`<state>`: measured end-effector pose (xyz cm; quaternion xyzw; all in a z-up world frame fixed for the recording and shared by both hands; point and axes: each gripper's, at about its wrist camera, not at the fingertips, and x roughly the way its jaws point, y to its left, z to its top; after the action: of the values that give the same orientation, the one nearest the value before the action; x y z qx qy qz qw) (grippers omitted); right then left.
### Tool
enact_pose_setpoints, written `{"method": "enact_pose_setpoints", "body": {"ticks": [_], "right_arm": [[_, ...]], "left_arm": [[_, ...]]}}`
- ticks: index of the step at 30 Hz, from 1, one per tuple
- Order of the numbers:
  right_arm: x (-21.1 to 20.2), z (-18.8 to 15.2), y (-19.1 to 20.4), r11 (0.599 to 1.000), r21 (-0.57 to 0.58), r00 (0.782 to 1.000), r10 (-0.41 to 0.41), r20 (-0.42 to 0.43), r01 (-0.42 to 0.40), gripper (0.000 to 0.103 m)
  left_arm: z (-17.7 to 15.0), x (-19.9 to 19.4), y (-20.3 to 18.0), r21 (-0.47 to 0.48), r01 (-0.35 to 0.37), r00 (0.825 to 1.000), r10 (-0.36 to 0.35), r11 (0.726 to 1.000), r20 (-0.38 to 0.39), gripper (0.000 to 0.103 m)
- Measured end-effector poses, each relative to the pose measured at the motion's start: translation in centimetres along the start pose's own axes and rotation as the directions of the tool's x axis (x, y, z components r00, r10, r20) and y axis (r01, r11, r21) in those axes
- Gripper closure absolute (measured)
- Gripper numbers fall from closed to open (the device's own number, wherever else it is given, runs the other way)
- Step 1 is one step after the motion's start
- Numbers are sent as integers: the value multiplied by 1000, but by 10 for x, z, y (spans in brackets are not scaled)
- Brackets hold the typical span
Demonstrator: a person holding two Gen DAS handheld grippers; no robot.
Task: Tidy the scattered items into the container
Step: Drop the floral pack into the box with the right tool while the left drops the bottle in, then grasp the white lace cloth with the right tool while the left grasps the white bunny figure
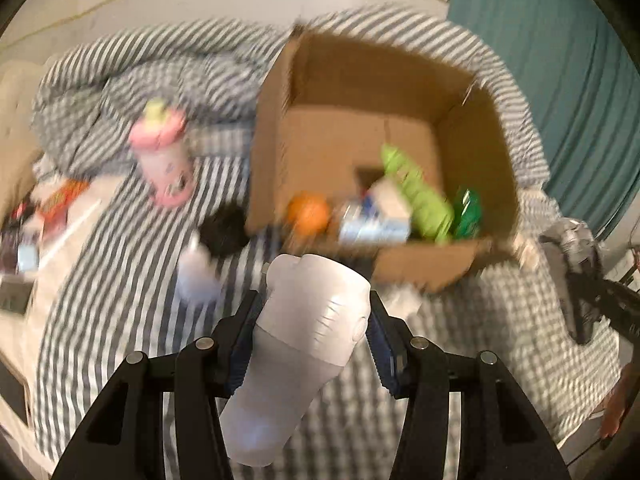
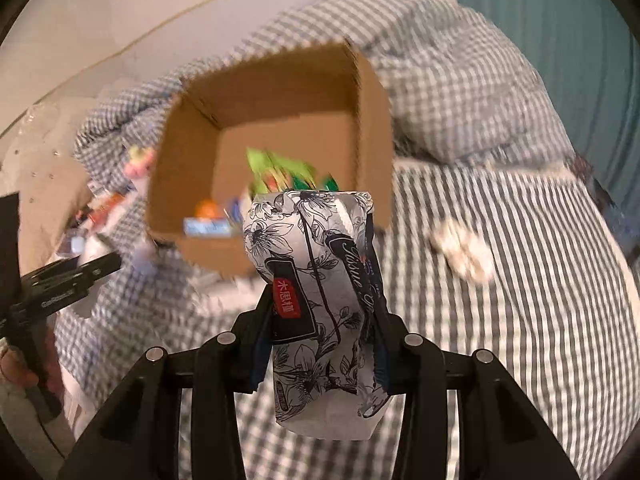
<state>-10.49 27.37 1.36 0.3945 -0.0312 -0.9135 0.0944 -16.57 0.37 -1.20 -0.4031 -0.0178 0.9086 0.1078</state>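
Cardboard box [image 1: 280, 128] sits open-topped on the bed [image 2: 540, 280] (already part-filled). Left tool [image 1: 312, 340] clamps a white bottle [image 1: 296, 360], right tool [image 2: 320, 332] a floral tissue pack [image 2: 320, 312], both aimed boxward for dropping.

The cardboard box [image 1: 472, 128] stood open-topped on the striped bed [image 1: 132, 280], so entry from above was unblocked. Its floor was crowded along the near wall: an orange ball [image 1: 309, 214], a white-and-blue carton [image 1: 376, 216], a lime-green pack [image 1: 420, 196] and a dark green packet [image 1: 468, 210] lay close together, while the far half of the floor stayed bare. Left of the box, a pink bottle [image 1: 164, 156], a black round object [image 1: 224, 232] and a small white object [image 1: 198, 276] lay in the way on the bed. A rumpled checked duvet [image 2: 460, 80] rose behind and beside the box. Right of the box, the striped sheet lay mostly bare, apart from a pale crumpled item [image 2: 464, 252].
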Motion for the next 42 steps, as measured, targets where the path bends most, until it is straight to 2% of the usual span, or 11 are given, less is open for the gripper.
{"method": "enact_pose_setpoints", "body": {"ticks": [4,6,9,12,13,14,17,21,26,34,42], "right_arm": [[16,43,18,998,-41,998,43,37,-41,62],[42,63,23,998,-61,1000,16,17,-15,62],[82,87,35,992,-117,999,-50,-6,49,62],[106,103,34,994,-106,999,-33,-3,33,58],[111,105,32,995,-93,999,-47,-2,47,54],[115,108,29,995,-80,998,-69,-8,68,40],[109,110,22,993,-59,995,-101,18,102,15],[74,107,18,996,-44,994,-77,83,81,15],[26,88,9,995,-20,988,-97,122,101,14],[-46,14,-33,988,102,985,-128,111,117,10],[-65,-57,-77,973,201,991,-125,37,115,9]], "left_arm": [[47,23,-12,-4,56,998,-56,998,26,50],[65,47,-20,5,-12,1000,11,1000,17,50],[79,73,-35,60,-28,1000,28,998,5,50],[87,86,-47,122,-78,997,74,989,35,49],[90,89,-49,136,-81,996,77,987,36,38],[92,93,-50,137,-81,997,78,987,27,20],[98,94,-48,135,-98,995,97,986,12,11],[100,68,-36,100,-65,997,61,993,42,4],[79,20,-14,58,-87,993,82,994,87,0],[7,-33,20,-32,-115,992,117,993,48,0],[-70,-31,54,-99,-169,985,166,981,-43,0]]}}
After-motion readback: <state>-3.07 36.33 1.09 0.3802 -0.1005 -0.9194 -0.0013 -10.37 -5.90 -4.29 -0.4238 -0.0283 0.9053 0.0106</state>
